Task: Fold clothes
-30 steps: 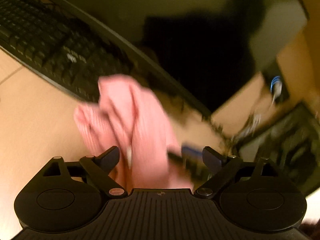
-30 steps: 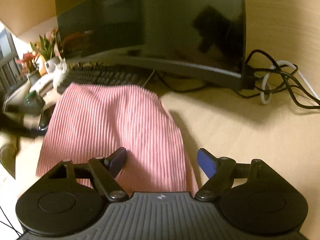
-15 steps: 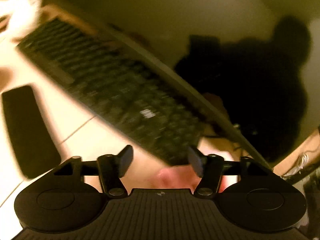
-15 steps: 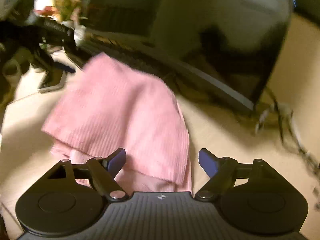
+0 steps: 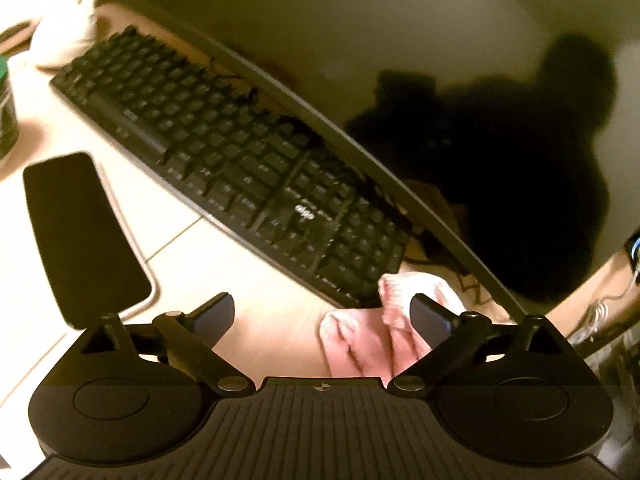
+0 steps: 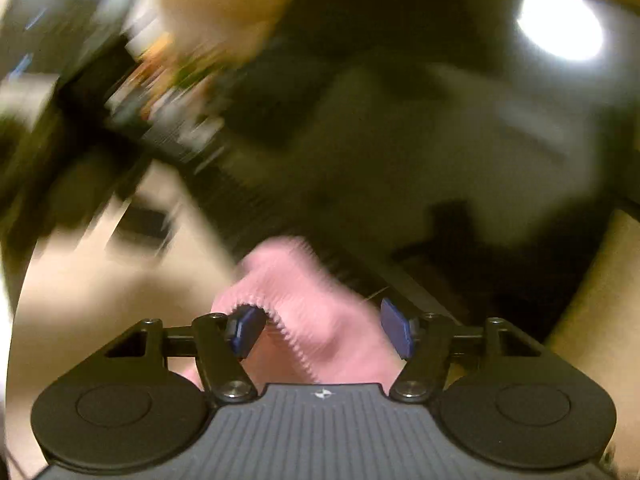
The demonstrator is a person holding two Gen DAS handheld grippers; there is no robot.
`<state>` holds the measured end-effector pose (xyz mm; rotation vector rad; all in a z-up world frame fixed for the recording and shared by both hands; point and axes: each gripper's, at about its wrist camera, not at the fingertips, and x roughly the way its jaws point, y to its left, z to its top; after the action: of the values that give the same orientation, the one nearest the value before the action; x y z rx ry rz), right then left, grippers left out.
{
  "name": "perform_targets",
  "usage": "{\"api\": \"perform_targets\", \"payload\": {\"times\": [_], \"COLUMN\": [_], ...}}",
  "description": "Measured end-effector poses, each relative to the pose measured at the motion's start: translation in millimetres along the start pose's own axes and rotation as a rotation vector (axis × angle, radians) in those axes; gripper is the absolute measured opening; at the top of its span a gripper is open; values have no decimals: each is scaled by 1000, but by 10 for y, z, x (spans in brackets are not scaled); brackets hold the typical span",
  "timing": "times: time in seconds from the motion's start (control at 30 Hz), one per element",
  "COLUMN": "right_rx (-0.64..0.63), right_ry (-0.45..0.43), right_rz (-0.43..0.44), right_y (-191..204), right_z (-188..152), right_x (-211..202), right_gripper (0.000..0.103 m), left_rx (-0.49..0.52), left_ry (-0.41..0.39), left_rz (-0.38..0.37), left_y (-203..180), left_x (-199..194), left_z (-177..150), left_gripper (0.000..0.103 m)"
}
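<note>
The pink ribbed garment [image 5: 356, 340] lies crumpled on the pale desk, just in front of the keyboard's near end. My left gripper [image 5: 322, 314] hovers above it with its jaws opening wide. The cloth sits under the right fingertip [image 5: 428, 314] and nothing is pinched. The right wrist view is heavily blurred. A bunched fold of the pink garment [image 6: 316, 312] rises between the jaws of my right gripper [image 6: 320, 326], which are closing. The garment's ribbed hem brushes the left pad [image 6: 244, 328], and the right pad stands just clear of the cloth.
A black keyboard [image 5: 240, 176] runs diagonally across the desk below a large dark monitor [image 5: 400, 60]. A flat black slab [image 5: 80, 236] lies at the left and white cloth [image 5: 60, 12] at the far left corner. Cables trail at the right edge.
The left view swung from the pink garment onto the keyboard, leaving the cloth low and right, and its jaws narrowed then widened. The right gripper rolled and lifted, its jaws narrowing around bunched cloth.
</note>
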<state>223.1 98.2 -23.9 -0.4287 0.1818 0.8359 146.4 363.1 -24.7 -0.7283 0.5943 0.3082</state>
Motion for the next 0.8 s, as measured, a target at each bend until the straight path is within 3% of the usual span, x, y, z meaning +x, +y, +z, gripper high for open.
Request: {"api": "perform_targets", "payload": {"times": [0.07,0.23,0.3,0.37,0.47,0.57,0.7,0.77,0.8], "right_rx": [60,35,78,236,409,422,370,366,362], "right_ry": [16,129,138,77,-80,-136,-69,-11,18], "right_rz": [-44,57,89,118,137,140,98,107,135], "right_y": [-155,-71,-55,-209,-554,-717,-692,-673,-679], "right_z": [10,-169,-188,-44,167,314,272,183,115], "right_x": [-5,193,293,256,-9,-131,-48,-57,-77], "right_gripper": [65,67,65,56,55,55,55,54,50], "left_rx": [10,33,76,115,124,138,146,144,150], "left_ry": [5,40,65,87,102,101,92,85,80], "left_rz": [-6,-89,-78,-54,-29,0,36,36,35], "left_y": [-3,-70,-115,-159,-136,-92,-49,-30,-30], "left_x": [10,152,271,396,539,599,596,543,505], "left_z": [17,64,69,71,77,70,47,53,54], "left_gripper": [100,100,100,100,100,100,100,100,100]}}
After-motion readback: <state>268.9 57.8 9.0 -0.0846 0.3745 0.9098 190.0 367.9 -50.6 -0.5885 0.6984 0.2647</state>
